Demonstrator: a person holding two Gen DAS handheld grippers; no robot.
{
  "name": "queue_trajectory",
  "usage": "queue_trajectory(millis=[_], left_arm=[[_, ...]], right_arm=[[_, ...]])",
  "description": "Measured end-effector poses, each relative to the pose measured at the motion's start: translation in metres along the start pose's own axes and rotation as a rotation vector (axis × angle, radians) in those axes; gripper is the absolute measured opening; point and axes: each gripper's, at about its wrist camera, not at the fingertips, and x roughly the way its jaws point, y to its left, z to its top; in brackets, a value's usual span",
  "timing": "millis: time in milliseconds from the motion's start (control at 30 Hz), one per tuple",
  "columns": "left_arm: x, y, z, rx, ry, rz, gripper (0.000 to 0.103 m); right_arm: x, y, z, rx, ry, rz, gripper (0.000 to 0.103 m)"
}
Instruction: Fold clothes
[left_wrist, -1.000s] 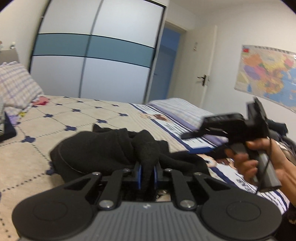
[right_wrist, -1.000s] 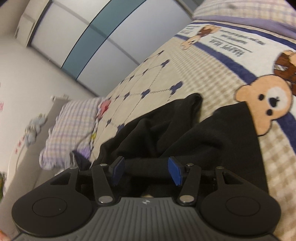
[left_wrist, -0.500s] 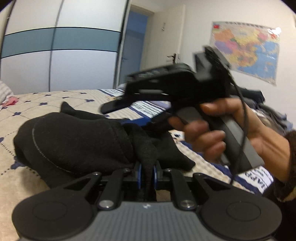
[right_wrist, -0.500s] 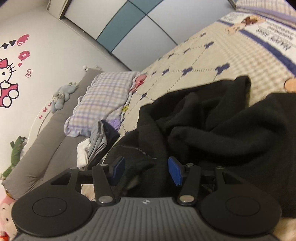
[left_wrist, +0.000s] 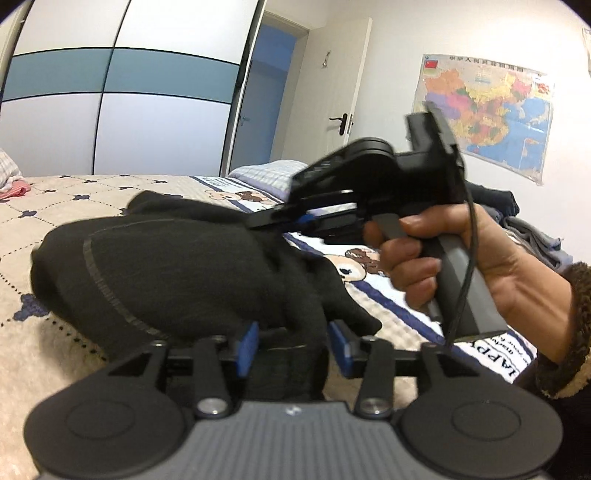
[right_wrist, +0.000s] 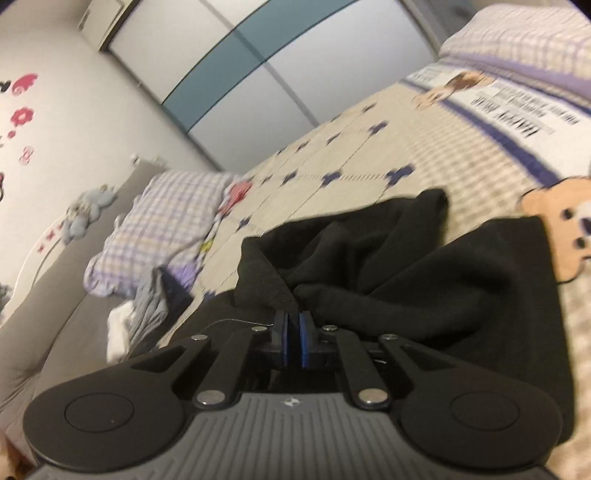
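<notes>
A black garment (left_wrist: 177, 266) lies crumpled on the patterned bedspread (left_wrist: 74, 206). My left gripper (left_wrist: 293, 343) is at its near edge. Its jaws are opening, and a fold of black cloth sits loose between the blue pads (left_wrist: 246, 347) without being pressed. A person's hand (left_wrist: 443, 258) holds my right gripper (left_wrist: 266, 221), whose tips reach into the top of the heap. In the right wrist view the right gripper (right_wrist: 292, 332) has its pads together, pinching an edge of the black garment (right_wrist: 406, 280).
A checked pillow (right_wrist: 166, 218) and a small pile of clothes (right_wrist: 147, 314) lie by the grey headboard (right_wrist: 44, 295). A folded striped quilt (left_wrist: 269, 173) sits at the bed's far end. More clothes (left_wrist: 524, 221) are heaped at the right, below a wall map (left_wrist: 487, 110).
The left gripper's pads have parted from the black fold they pinched. The right gripper, open before, has shut on an edge of the garment after moving in over the heap.
</notes>
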Motion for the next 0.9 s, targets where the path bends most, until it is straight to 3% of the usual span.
queue_trajectory(millis=[67, 200, 433, 700, 900], left_arm=[[-0.003, 0.003, 0.0, -0.029, -0.012, -0.008, 0.062], [-0.011, 0.011, 0.003, -0.085, -0.033, -0.004, 0.066], [-0.016, 0.039, 0.007, -0.225, -0.038, 0.087, 0.074], [-0.004, 0.065, -0.001, -0.385, 0.074, 0.177, 0.075], [0.011, 0.084, -0.016, -0.518, 0.164, 0.157, 0.074]], right_arm=[[-0.011, -0.005, 0.002, 0.017, -0.032, -0.022, 0.007], [-0.035, -0.009, 0.002, 0.013, -0.091, -0.095, 0.007], [-0.068, -0.006, 0.0, -0.044, -0.145, -0.219, 0.007], [-0.104, -0.018, -0.004, -0.072, -0.162, -0.346, 0.007], [-0.127, -0.035, -0.016, -0.053, -0.148, -0.406, 0.007]])
